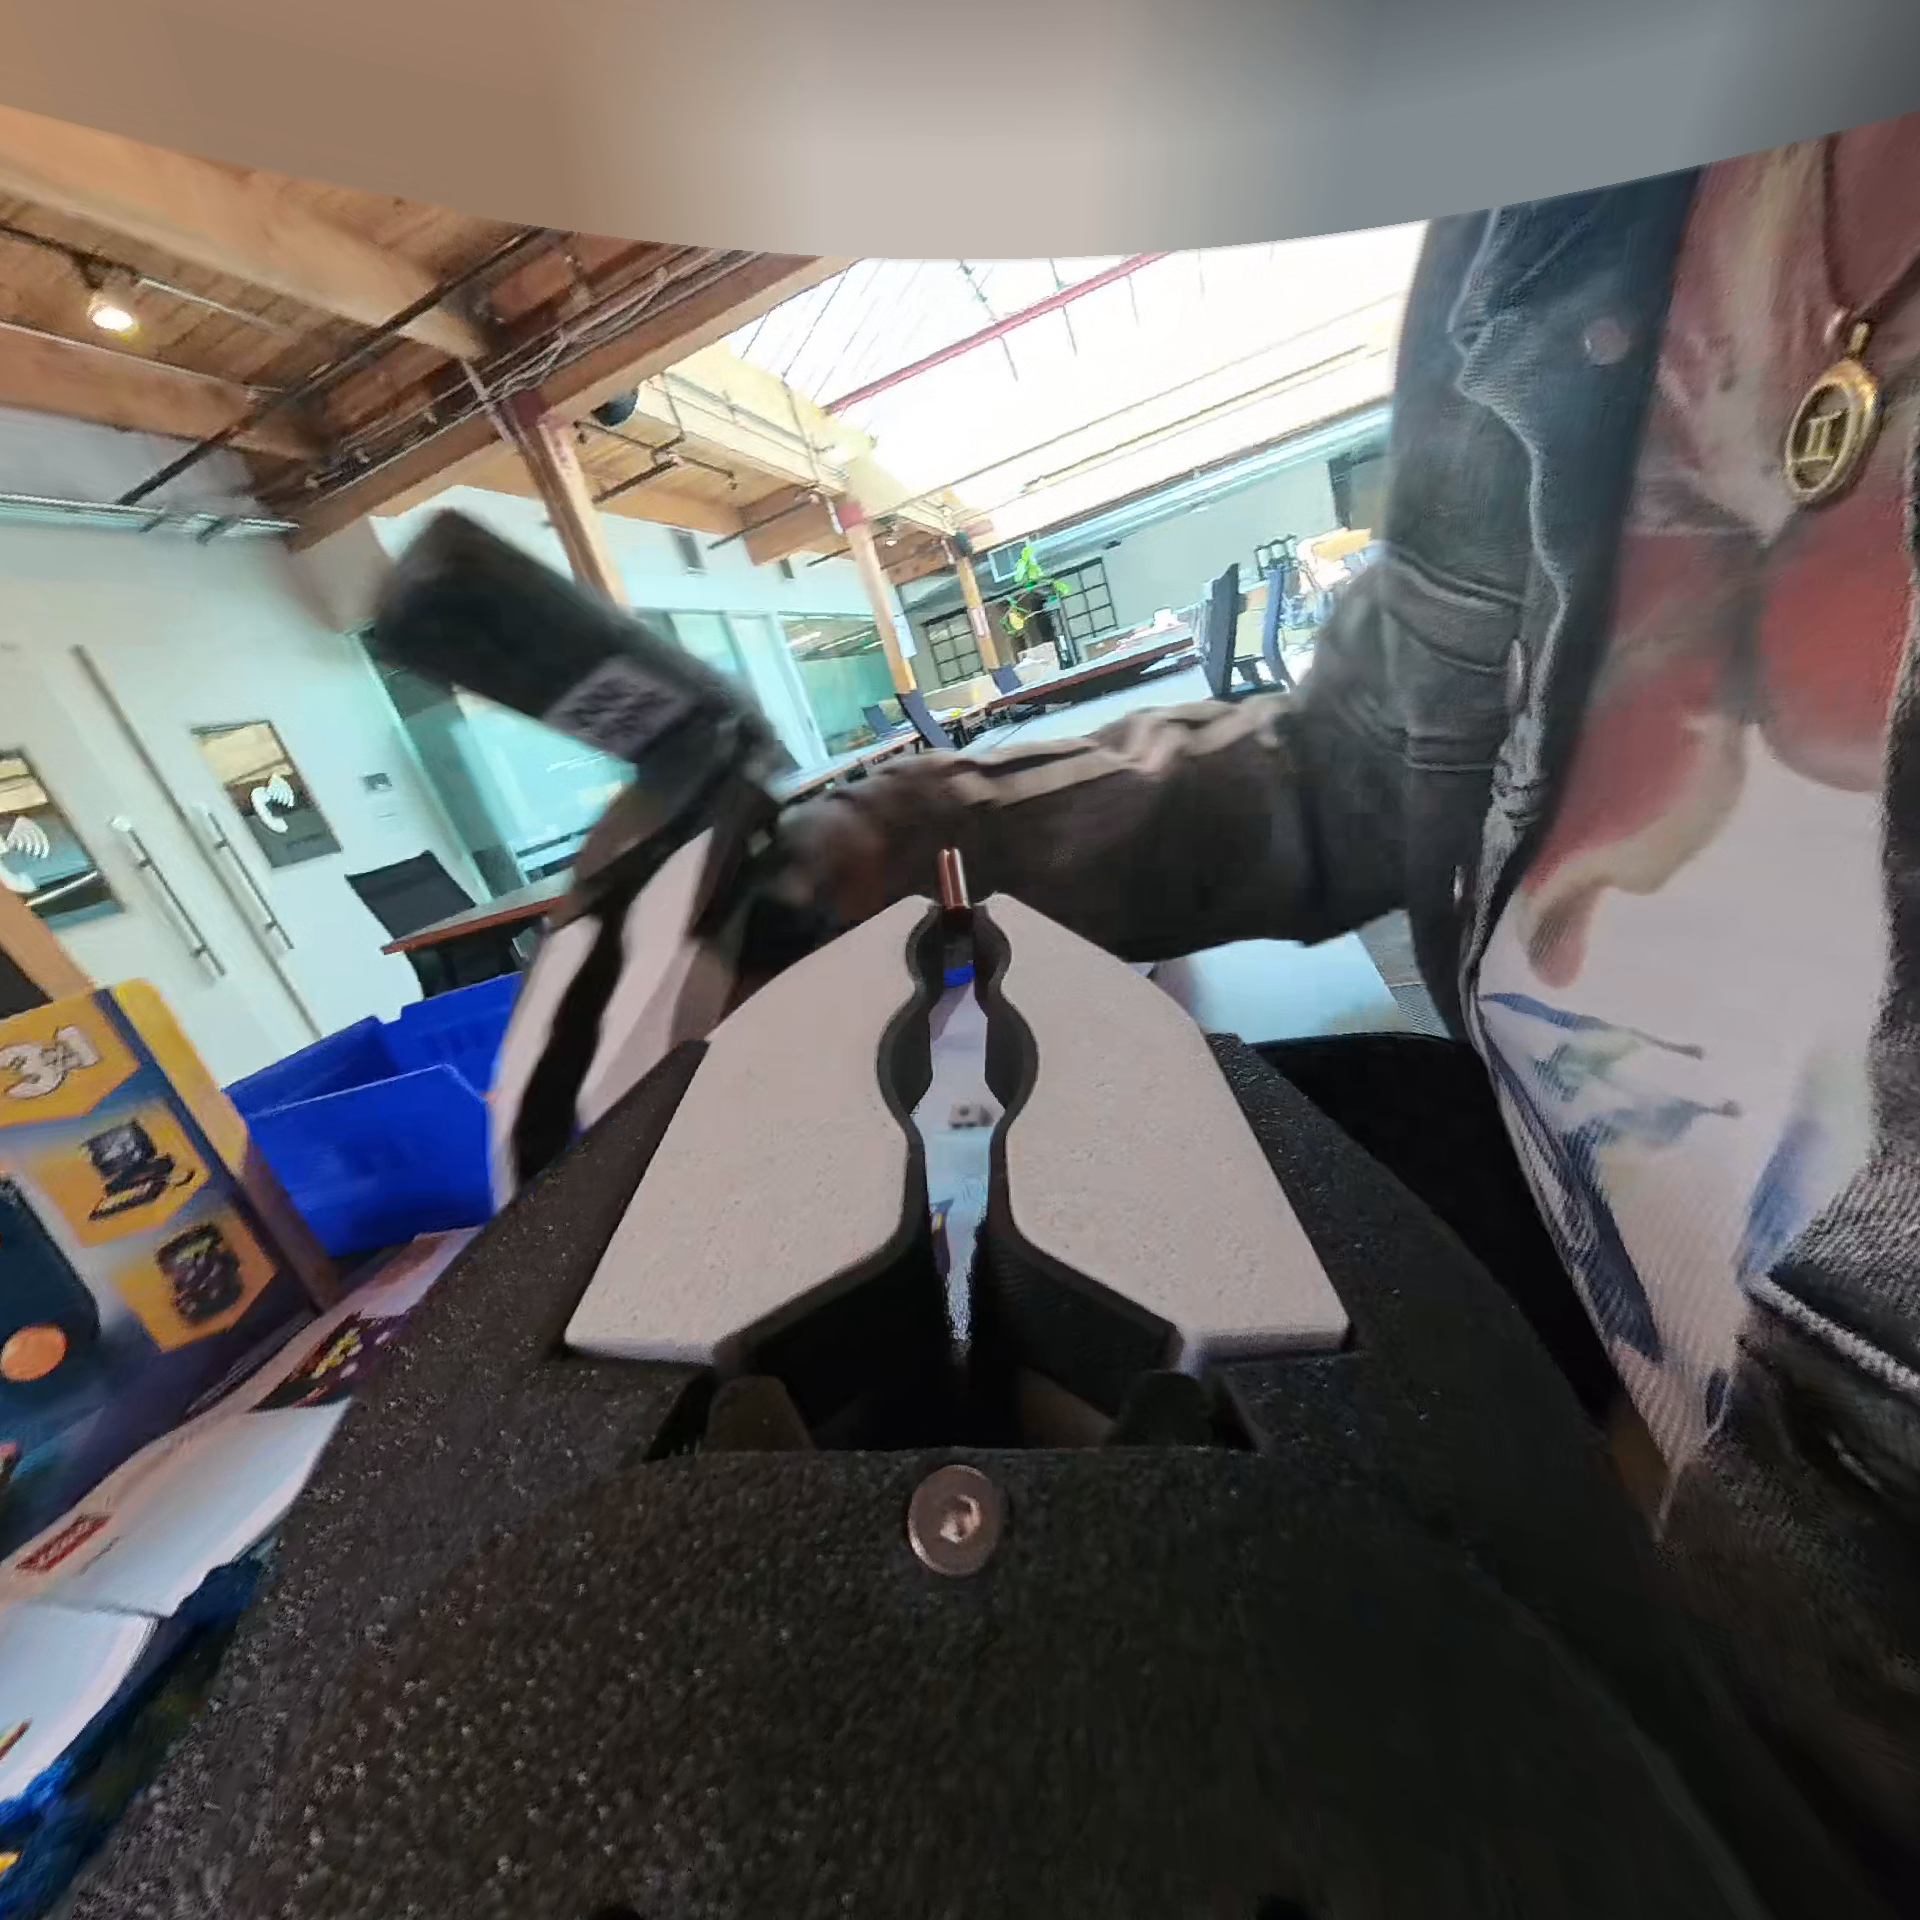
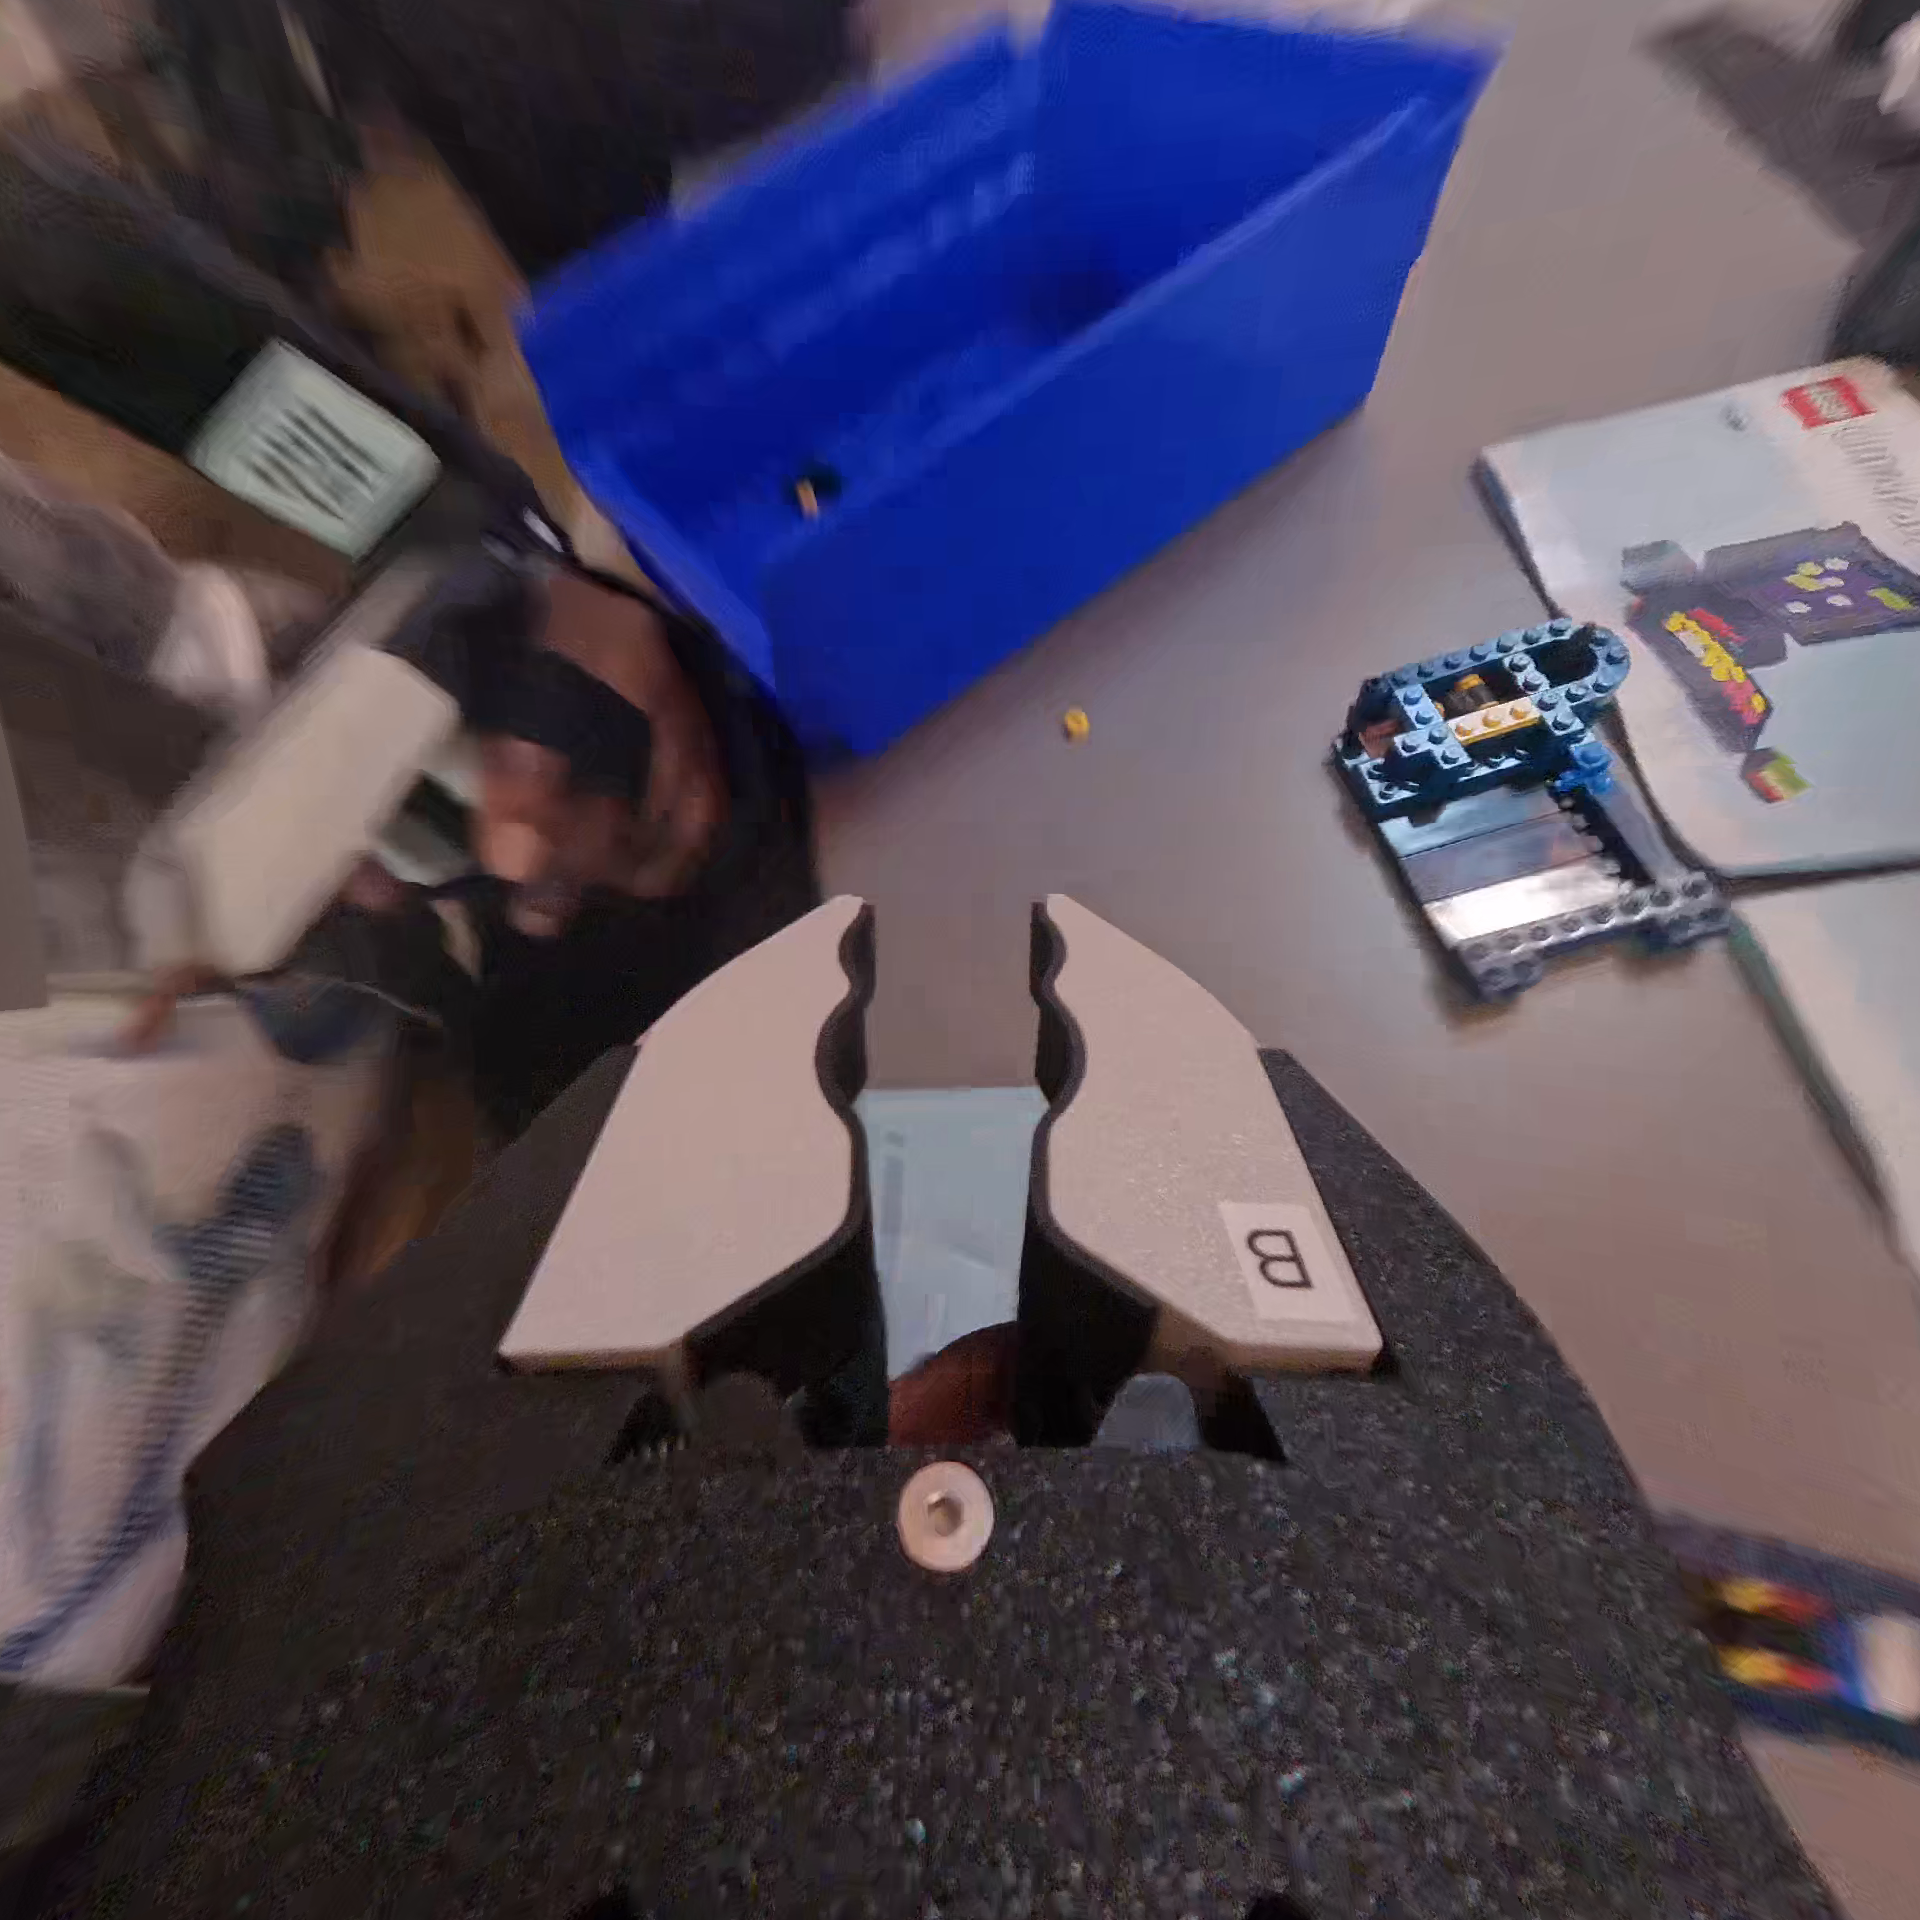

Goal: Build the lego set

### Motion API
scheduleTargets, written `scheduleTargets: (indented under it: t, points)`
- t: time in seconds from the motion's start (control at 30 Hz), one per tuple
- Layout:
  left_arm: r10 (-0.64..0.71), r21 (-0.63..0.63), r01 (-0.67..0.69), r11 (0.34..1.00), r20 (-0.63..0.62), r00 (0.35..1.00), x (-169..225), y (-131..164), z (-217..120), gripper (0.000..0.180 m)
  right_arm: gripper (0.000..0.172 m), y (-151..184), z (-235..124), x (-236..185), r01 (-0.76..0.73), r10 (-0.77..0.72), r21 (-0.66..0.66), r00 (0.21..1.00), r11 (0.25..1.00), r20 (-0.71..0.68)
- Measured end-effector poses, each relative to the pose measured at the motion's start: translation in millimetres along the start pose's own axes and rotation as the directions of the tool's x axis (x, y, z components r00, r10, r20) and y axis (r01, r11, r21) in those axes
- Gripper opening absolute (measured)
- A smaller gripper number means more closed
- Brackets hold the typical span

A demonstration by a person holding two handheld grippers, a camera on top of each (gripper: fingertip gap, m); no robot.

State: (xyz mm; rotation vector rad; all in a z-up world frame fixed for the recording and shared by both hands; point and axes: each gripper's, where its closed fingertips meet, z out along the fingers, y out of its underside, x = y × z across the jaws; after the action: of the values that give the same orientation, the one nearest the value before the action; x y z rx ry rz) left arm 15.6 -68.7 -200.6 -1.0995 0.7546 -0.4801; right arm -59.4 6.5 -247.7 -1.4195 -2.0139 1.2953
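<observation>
My left gripper is shut on a small reddish-brown pin, which stands up out of the fingertips; it is raised and tilted upward toward the room. My right gripper is open with nothing between its pads, above the grey table. It also shows blurred in the left wrist view, held by a dark sleeve. The left gripper shows blurred at the left of the right wrist view, with a hand on it.
A blue bin stands ahead with a small yellow piece inside. Another yellow piece lies on the table. A blue brick build and an instruction booklet lie to the right. A toy box stands by blue bins. My right gripper is the nearer one to the yellow piece: about 15 centimeters, against 25 centimeters.
</observation>
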Motion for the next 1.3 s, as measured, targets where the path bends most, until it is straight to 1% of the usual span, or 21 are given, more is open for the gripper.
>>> scheduleTargets:
  t: [0.07, 0.13, 0.17, 0.23, 0.3, 0.4, 0.5, 0.6, 0.73, 0.87, 1.03, 1.1, 1.13, 1.2, 1.23, 1.3]
  points:
    - [0.009, -0.026, -0.009, 1.0, -0.002, 1.0, 0, 5, 2, 0.004, 0.038, 4, 35, 20, 0.127, -0.131, -0.209, 0.991, 0.97, -0.004]
    - [0.023, -0.041, -0.023, 0.999, 0.005, 1.0, 0, 8, 1, 0.004, 0.042, 6, 70, 34, 0.237, -0.245, -0.354, 0.969, 0.905, 0.025]
    - [0.025, -0.044, -0.025, 0.999, 0.007, 1.0, 0, 8, 1, 0.004, 0.039, 8, 87, 38, 0.287, -0.286, -0.405, 0.956, 0.868, 0.063]
    - [0.023, -0.046, -0.023, 0.999, 0.008, 1.0, 0, 9, 1, 0.004, 0.029, 7, 114, 36, 0.362, -0.326, -0.442, 0.932, 0.821, 0.156]
    - [0.028, -0.044, -0.027, 0.999, 0.017, 0.999, -1, 8, 0, 0.004, 0.022, 9, 130, 35, 0.43, -0.36, -0.476, 0.903, 0.767, 0.235]
    - [0.032, -0.051, -0.031, 0.998, 0.025, 0.999, -2, 9, 0, 0.005, 0.021, 12, 141, 42, 0.517, -0.421, -0.536, 0.856, 0.668, 0.3]
    - [0.031, -0.047, -0.03, 0.998, 0.028, 0.999, -3, 8, 0, 0.005, 0.019, 16, 151, 43, 0.552, -0.427, -0.559, 0.834, 0.619, 0.35]
    - [0.02, -0.036, -0.019, 0.999, 0.035, 0.999, -5, 6, -2, 0.004, 0.014, 15, 159, 42, 0.563, -0.433, -0.533, 0.826, 0.632, 0.361]
    - [0.02, -0.035, -0.019, 0.999, 0.039, 0.999, -5, 6, -2, 0.005, 0.014, 16, 163, 40, 0.562, -0.429, -0.512, 0.827, 0.65, 0.364]
    - [0.017, -0.041, -0.015, 0.999, 0.039, 0.999, -6, 7, -2, 0.005, 0.014, 19, 164, 41, 0.567, -0.44, -0.513, 0.823, 0.644, 0.359]
    - [0.007, -0.045, -0.005, 0.999, 0.049, 0.999, -8, 9, -2, 0.005, 0.007, 17, 168, 43, 0.567, -0.459, -0.493, 0.824, 0.66, 0.333]
    - [0.002, -0.051, 0.001, 0.999, 0.054, 0.999, -9, 11, -2, 0.005, 0.007, 17, 166, 44, 0.571, -0.47, -0.486, 0.821, 0.661, 0.325]
    - [-0.003, -0.052, 0.006, 0.999, 0.058, 0.998, -10, 11, -3, 0.005, 0.007, 13, 164, 44, 0.567, -0.479, -0.468, 0.824, 0.678, 0.304]
    - [-0.028, -0.04, 0.031, 0.999, 0.074, 0.997, -14, 11, -4, 0.005, 0.007, -3, 151, 39, 0.519, -0.451, -0.379, 0.855, 0.767, 0.256]
    - [-0.058, -0.025, 0.061, 0.998, 0.091, 0.994, -18, 9, -6, 0.005, 0.007, -15, 138, 37, 0.48, -0.427, -0.312, 0.876, 0.82, 0.224]
    - [-0.169, 0.037, 0.166, 0.985, 0.12, 0.978, -30, 5, -12, 0.004, 0.007, -39, 102, 27, 0.385, -0.363, -0.124, 0.917, 0.915, 0.164]
